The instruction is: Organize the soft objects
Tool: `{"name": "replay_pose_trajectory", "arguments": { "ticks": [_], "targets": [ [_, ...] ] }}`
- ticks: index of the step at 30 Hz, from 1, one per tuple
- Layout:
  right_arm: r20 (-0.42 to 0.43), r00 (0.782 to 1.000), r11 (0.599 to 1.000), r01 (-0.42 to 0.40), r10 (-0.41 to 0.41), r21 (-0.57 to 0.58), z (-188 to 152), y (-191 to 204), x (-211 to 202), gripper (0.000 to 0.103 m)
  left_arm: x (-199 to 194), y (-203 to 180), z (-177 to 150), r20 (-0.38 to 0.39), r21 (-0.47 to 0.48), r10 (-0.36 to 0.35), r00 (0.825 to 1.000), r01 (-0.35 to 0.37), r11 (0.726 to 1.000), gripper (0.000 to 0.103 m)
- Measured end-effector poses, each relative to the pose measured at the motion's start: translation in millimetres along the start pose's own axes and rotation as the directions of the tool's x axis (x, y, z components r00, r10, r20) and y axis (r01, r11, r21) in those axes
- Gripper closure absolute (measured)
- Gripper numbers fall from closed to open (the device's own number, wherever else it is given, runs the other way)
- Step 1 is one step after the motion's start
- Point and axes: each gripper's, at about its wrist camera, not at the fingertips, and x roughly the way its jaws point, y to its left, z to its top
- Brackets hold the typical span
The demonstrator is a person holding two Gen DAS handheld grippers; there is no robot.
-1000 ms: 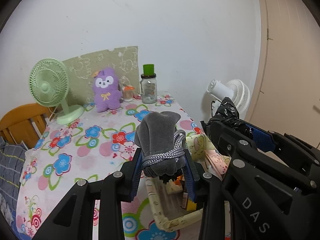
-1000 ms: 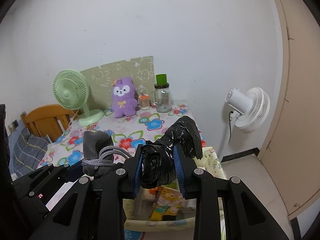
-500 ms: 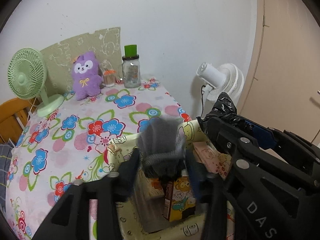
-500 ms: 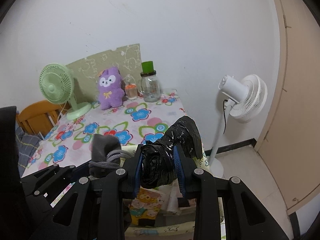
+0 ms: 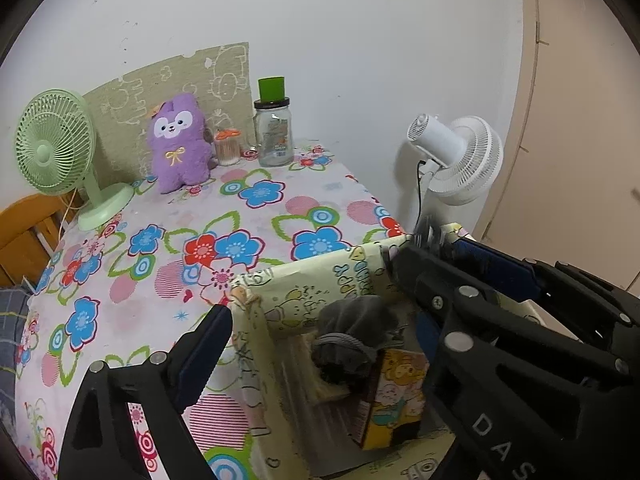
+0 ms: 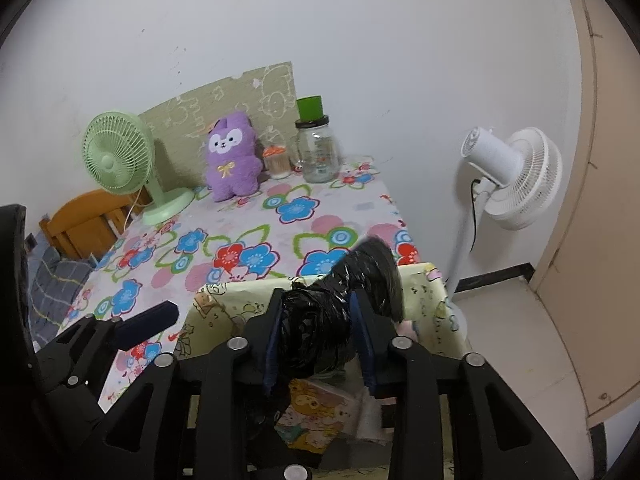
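A grey soft pouch with a grey cord [image 5: 354, 338] lies loose inside the pale yellow cartoon-print box [image 5: 280, 280] at the table's front right. My left gripper [image 5: 320, 336] is open around the box's near corner, its jaws wide apart. My right gripper [image 6: 318, 336] is shut on a crumpled black plastic bag [image 6: 344, 292] and holds it over the same box [image 6: 224, 300]. The right gripper also shows in the left wrist view [image 5: 460, 272], over the box's right side.
A purple plush toy [image 5: 178, 148], a green desk fan [image 5: 60, 152], a glass jar with a green lid [image 5: 274, 132] and a small orange-lidded jar [image 5: 228, 146] stand at the table's back. A white floor fan [image 5: 456, 156] stands to the right. A cartoon carton [image 5: 394, 392] sits in the box.
My left gripper moved forward over the box, opened and let go of the grey pouch, which dropped into the box. My right gripper moved over the box with the black bag.
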Motion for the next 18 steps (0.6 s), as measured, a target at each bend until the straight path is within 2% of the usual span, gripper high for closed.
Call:
{"name": "replay_pose_trajectory", "arguments": {
  "ticks": [2, 4, 11, 18],
  "targets": [
    [-0.005, 1.000, 1.000, -0.012, 0.012, 0.007, -1, 2, 0, 0.041, -1, 4, -1, 0.000, -0.006, -0.003, 1.000, 0.003, 1.000, 0.007],
    [0.002, 1.000, 0.999, -0.025, 0.025, 0.021, -2, 3, -1, 0.031, -4, 7, -2, 0.004, -0.012, -0.004, 1.000, 0.004, 1.000, 0.005],
    [0.028, 1.000, 1.000, -0.003, 0.002, 0.012, -5, 16, -15, 0.017, -19, 17, -7, 0.024, -0.019, -0.006, 1.000, 0.007, 1.000, 0.005],
    [0.069, 0.997, 1.000, 0.017, -0.018, 0.014, -9, 35, -38, 0.008, -42, 30, -14, 0.058, -0.030, 0.016, 0.998, -0.015, 0.999, 0.003]
  ]
}}
